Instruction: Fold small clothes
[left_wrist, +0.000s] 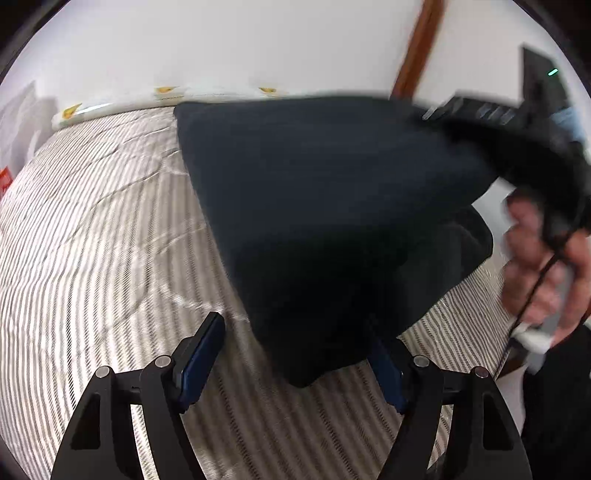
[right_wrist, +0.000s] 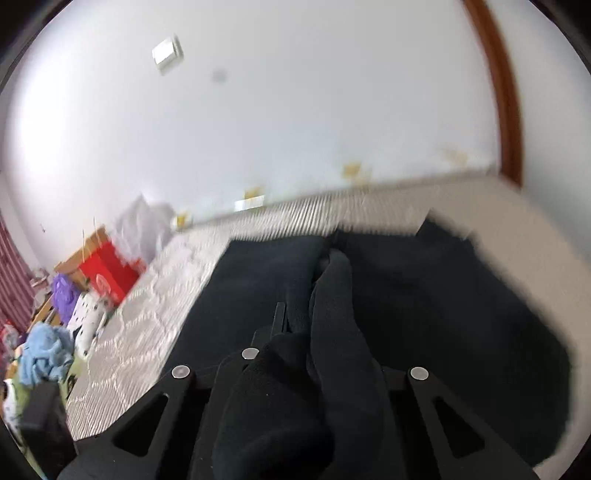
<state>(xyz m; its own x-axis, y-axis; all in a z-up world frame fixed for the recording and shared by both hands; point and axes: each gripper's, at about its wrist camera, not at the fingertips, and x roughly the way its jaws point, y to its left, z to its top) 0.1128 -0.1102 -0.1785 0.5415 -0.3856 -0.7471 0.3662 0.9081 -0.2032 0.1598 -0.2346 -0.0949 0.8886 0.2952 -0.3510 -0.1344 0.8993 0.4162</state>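
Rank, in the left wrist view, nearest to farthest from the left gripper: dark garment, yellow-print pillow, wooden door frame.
From the left gripper:
1. Dark garment, its low corner hanging between the open fingers.
2. Yellow-print pillow, along the bed's far edge, left of centre.
3. Wooden door frame, on the wall, upper right.

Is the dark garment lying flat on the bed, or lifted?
Lifted: the right gripper holds one end of the dark garment above the striped bed.
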